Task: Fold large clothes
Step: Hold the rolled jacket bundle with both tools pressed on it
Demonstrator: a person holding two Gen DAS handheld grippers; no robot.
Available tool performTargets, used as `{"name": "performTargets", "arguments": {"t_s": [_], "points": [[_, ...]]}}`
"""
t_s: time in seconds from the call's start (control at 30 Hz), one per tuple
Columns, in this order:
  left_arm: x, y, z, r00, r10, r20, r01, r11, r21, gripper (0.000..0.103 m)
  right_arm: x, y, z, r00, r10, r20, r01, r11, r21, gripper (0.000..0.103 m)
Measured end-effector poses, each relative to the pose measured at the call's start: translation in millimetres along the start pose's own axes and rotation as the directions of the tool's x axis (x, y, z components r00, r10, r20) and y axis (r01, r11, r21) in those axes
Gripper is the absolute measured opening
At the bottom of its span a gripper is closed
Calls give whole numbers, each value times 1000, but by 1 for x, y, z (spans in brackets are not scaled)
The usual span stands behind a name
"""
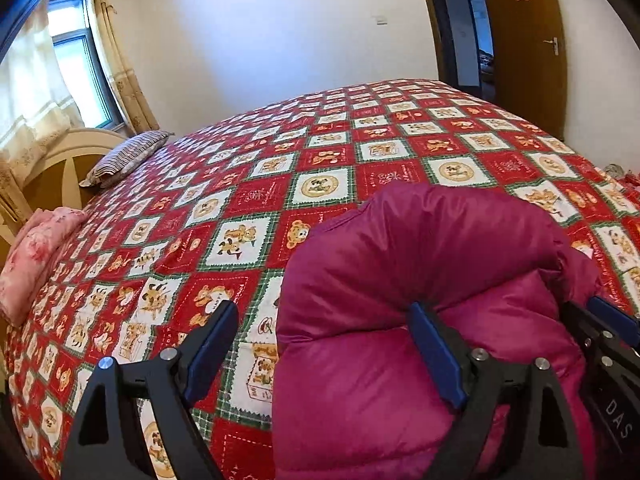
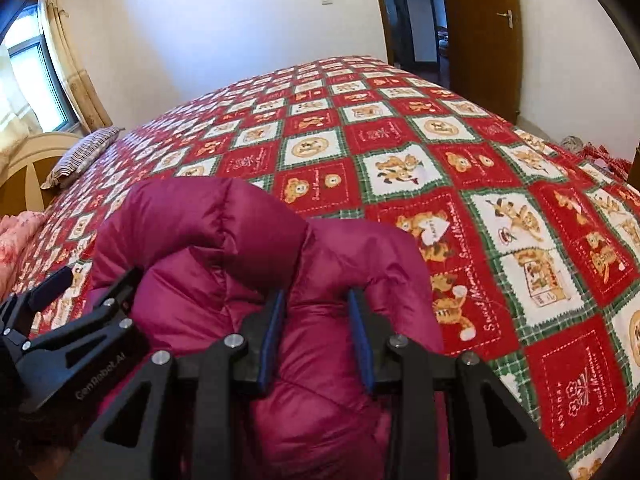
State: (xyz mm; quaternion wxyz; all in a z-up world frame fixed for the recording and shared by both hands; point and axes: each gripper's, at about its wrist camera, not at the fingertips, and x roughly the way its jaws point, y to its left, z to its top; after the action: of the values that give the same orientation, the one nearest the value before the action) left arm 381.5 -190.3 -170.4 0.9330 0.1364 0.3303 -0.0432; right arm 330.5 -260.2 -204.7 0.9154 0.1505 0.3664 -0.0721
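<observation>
A puffy magenta down jacket [image 1: 420,264] is bunched up near the front edge of the bed, above the quilt; it also shows in the right wrist view [image 2: 224,248]. My left gripper [image 1: 324,320] is open wide: its right finger presses into the jacket's fabric, its left finger hangs over the quilt. My right gripper [image 2: 318,300] is shut on a thick fold of the jacket, fingers held apart by the padding. The right gripper also shows at the right edge of the left wrist view [image 1: 608,320]. The left gripper shows at the left of the right wrist view [image 2: 92,280].
The bed carries a red, white and green bear-print quilt [image 1: 320,160]. A striped pillow [image 1: 128,156] and a pink folded blanket [image 1: 36,256] lie by the headboard at left. A wooden door [image 1: 524,40] stands open at the back right. A window with curtains [image 1: 76,72] is at left.
</observation>
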Motion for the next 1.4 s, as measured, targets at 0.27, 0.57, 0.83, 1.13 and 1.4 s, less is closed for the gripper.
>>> {"name": "performTargets", "arguments": {"t_s": [0.27, 0.57, 0.83, 1.13, 1.4], "points": [[19, 4, -8, 999, -27, -41, 25, 999, -43, 95, 9, 1, -5, 1000, -11, -1, 11, 1000, -3, 36], [24, -2, -11, 998, -8, -54, 6, 1000, -27, 97, 15, 4, -7, 999, -49, -19, 48, 998, -30, 36], [27, -2, -13, 998, -1, -63, 0, 1000, -20, 97, 19, 6, -9, 997, -76, -21, 75, 996, -50, 36], [31, -1, -14, 997, -8, -74, 6, 1000, -25, 98, 22, 10, -10, 995, -95, -25, 93, 993, -70, 36], [31, -2, -15, 997, -1, -75, 0, 1000, -20, 98, 23, 10, -10, 995, -97, -25, 95, 993, -72, 36]]}}
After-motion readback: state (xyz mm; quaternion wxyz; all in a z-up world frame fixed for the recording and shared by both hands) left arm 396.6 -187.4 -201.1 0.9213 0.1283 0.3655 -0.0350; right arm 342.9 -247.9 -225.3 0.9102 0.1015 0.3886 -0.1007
